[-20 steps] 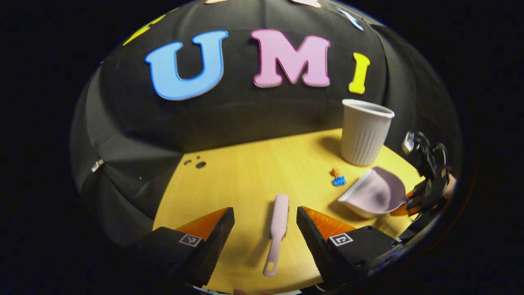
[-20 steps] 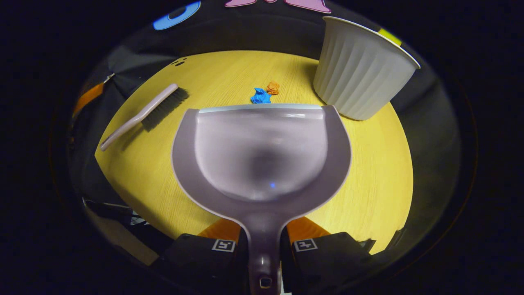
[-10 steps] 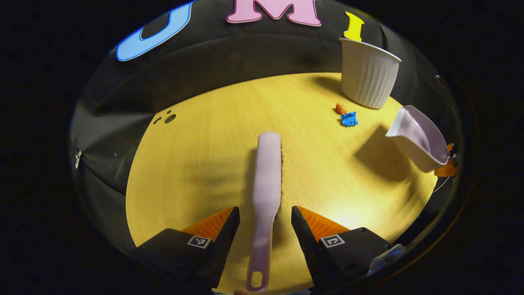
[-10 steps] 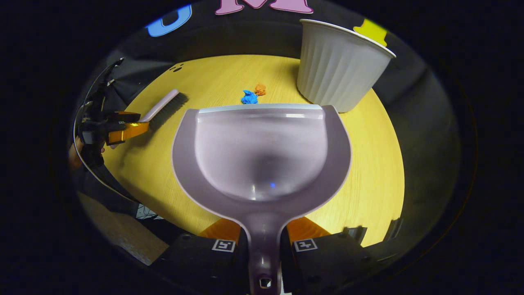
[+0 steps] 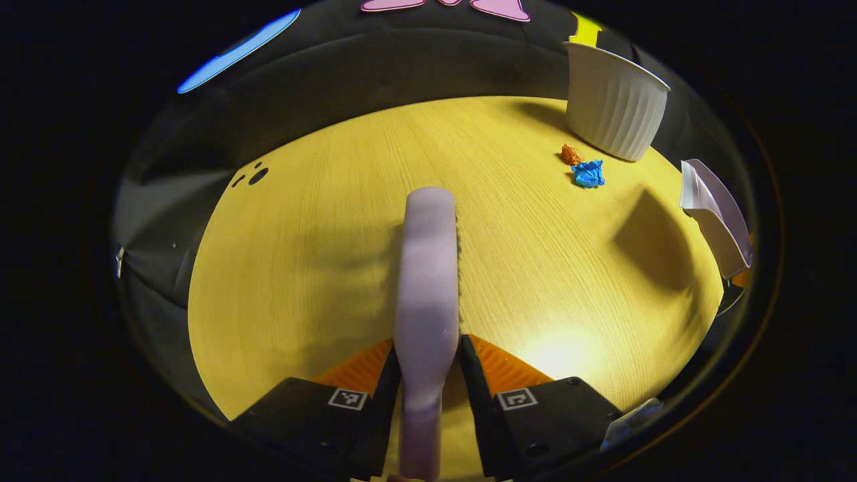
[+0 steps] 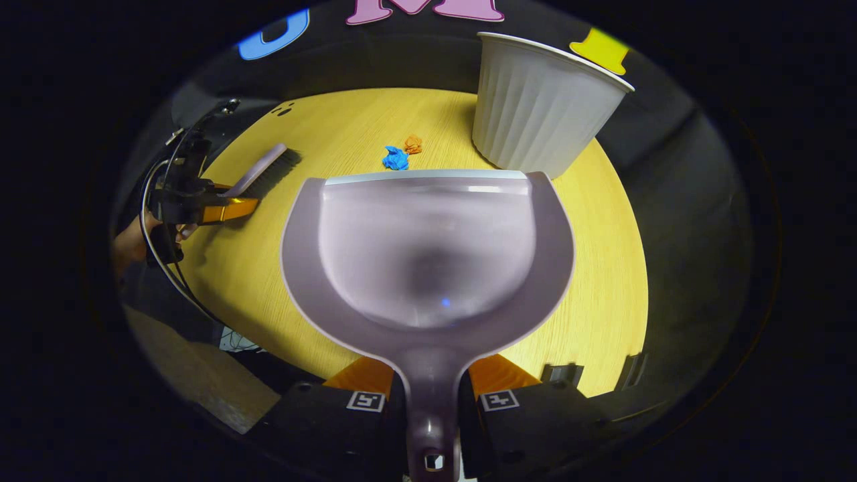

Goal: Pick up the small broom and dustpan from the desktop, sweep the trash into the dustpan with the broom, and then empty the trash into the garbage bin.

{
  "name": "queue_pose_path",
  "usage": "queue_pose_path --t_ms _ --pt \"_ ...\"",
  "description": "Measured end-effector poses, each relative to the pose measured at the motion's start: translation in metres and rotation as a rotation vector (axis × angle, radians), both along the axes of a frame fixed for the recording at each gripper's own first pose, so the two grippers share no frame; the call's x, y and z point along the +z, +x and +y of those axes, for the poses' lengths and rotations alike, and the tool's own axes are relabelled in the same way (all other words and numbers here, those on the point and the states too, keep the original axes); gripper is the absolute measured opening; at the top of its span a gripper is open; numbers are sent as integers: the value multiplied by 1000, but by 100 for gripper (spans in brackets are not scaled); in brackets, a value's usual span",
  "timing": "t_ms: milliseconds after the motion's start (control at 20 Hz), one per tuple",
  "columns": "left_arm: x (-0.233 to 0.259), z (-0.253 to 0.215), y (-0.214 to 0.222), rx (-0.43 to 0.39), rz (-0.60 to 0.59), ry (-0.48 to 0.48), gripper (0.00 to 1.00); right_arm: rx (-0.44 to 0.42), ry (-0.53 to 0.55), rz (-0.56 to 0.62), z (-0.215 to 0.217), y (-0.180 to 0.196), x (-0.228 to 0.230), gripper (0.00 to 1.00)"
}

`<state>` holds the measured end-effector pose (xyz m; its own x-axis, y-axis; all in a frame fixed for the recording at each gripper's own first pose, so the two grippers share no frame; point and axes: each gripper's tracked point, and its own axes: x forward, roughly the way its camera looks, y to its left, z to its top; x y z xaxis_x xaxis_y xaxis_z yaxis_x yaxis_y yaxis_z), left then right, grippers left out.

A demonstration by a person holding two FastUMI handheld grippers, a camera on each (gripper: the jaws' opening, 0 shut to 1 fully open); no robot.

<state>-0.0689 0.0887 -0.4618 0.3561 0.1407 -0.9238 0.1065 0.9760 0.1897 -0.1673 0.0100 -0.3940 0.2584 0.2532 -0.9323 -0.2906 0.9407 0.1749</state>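
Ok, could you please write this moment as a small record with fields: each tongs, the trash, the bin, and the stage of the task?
left tongs: shut on the broom handle, the broom pointing ahead over the table
right tongs: shut on the dustpan handle, the pan held above the table
trash: blue scrap and orange scrap, side by side on the table just past the pan's front edge
garbage bin: upright on the table, close to the scraps
stage: both tools gripped, nothing swept yet, dustpan empty

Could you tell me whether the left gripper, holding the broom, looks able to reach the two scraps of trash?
Probably yes: bare desktop lies between the broom in the left gripper and the scraps; the dustpan sits off to the side.
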Motion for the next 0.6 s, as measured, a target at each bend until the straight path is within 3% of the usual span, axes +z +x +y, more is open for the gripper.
queue_pose_path --t_ms 150,200,300,350,500,600 --pt "-1 -2 4 -10 7 -11 44 34 -3 8 0 7 1 37" --pt "-1 -2 5 -12 13 -2 34 49 -4 15 1 8 1 37" --pt "2 3 11 -28 11 32 31 84 -15 37 1 11 0 37" --pt "6 3 17 -38 1 40 31 105 -24 49 1 12 -2 41" --pt "26 -12 50 -63 -70 21 28 170 -55 99 -1 11 -7 32" --pt "39 -27 77 -90 -116 -1 28 204 -66 130 -3 11 -11 37"
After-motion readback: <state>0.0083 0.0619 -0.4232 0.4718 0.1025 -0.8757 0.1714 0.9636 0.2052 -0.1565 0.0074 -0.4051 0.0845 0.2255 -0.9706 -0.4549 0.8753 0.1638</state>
